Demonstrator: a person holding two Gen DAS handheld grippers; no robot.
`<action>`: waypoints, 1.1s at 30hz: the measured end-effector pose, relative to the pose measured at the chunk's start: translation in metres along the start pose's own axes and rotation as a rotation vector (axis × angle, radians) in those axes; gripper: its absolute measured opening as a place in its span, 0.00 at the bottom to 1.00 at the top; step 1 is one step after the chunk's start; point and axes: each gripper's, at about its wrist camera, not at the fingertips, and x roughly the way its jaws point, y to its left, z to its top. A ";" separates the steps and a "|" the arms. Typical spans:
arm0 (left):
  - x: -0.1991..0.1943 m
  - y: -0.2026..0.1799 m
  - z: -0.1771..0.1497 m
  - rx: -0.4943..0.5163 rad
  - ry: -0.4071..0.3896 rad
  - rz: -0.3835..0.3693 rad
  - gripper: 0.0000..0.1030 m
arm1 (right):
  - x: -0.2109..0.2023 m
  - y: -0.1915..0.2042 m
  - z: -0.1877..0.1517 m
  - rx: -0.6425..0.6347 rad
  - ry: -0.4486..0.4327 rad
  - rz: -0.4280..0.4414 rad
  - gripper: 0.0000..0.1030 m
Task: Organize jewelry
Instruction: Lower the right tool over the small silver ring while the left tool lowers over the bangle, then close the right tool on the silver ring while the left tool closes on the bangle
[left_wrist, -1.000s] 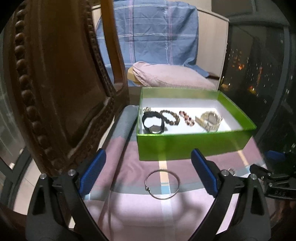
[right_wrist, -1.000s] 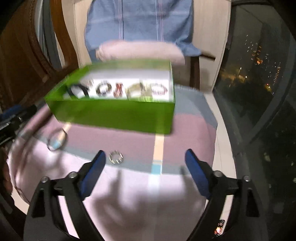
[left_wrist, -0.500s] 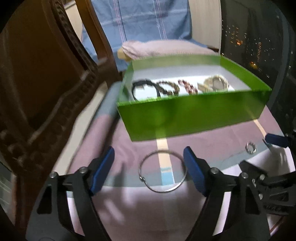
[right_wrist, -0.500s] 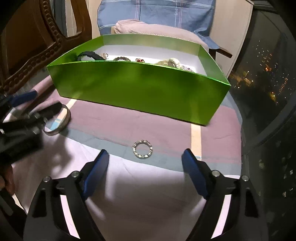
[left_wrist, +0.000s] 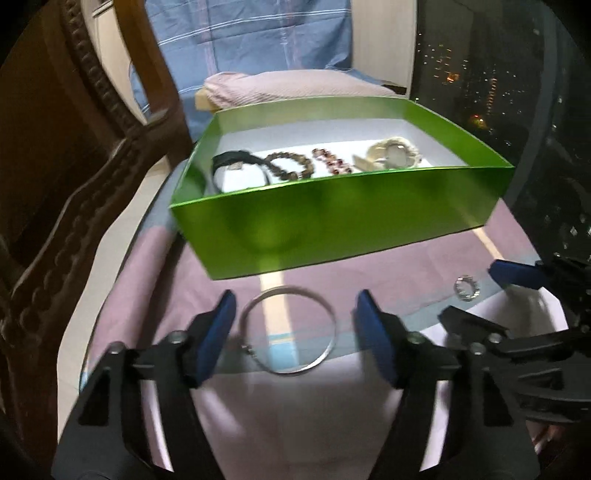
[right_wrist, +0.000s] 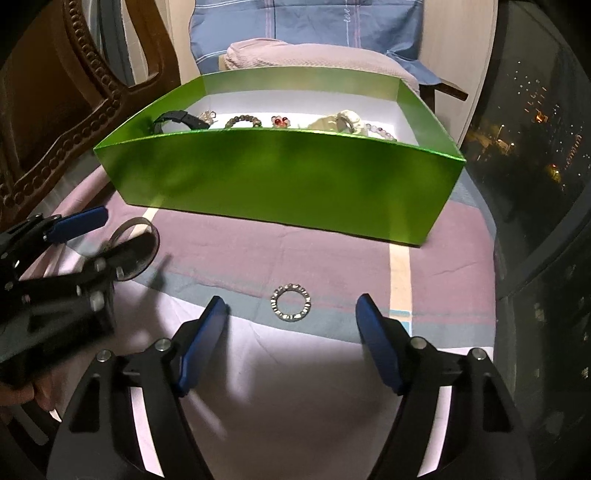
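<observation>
A silver bangle (left_wrist: 325, 306) lies on the striped cloth between the open jaws of my left gripper (left_wrist: 293, 319); it also shows in the right wrist view (right_wrist: 138, 221), partly hidden by the left gripper. A small beaded silver ring (right_wrist: 290, 304) lies between the open jaws of my right gripper (right_wrist: 291, 317); it also shows in the left wrist view (left_wrist: 466, 288). Behind both stands a green box (left_wrist: 332, 218) holding a black watch (left_wrist: 236, 160), a brown bead bracelet (left_wrist: 290, 166), a red bead bracelet (left_wrist: 332, 164) and a pale watch (left_wrist: 391, 155).
A carved dark wooden chair (left_wrist: 74, 147) stands at the left. A blue cloth and pink cushion (right_wrist: 314, 55) lie behind the box. A dark window with city lights (right_wrist: 535, 129) fills the right. The cloth edge drops off at the right.
Both grippers have moved forward and down. The bangle now lies between the left jaws and the ring between the right jaws. Nothing has been gripped.
</observation>
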 end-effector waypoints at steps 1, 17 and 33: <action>-0.002 -0.002 0.001 0.002 -0.011 0.006 0.69 | -0.001 -0.001 0.001 0.002 -0.006 -0.005 0.71; 0.038 0.006 0.004 -0.081 0.109 -0.022 0.83 | 0.003 0.004 -0.001 -0.039 -0.004 -0.017 0.57; 0.010 -0.005 0.010 -0.013 0.041 -0.037 0.57 | -0.013 0.004 0.006 -0.040 -0.027 0.056 0.20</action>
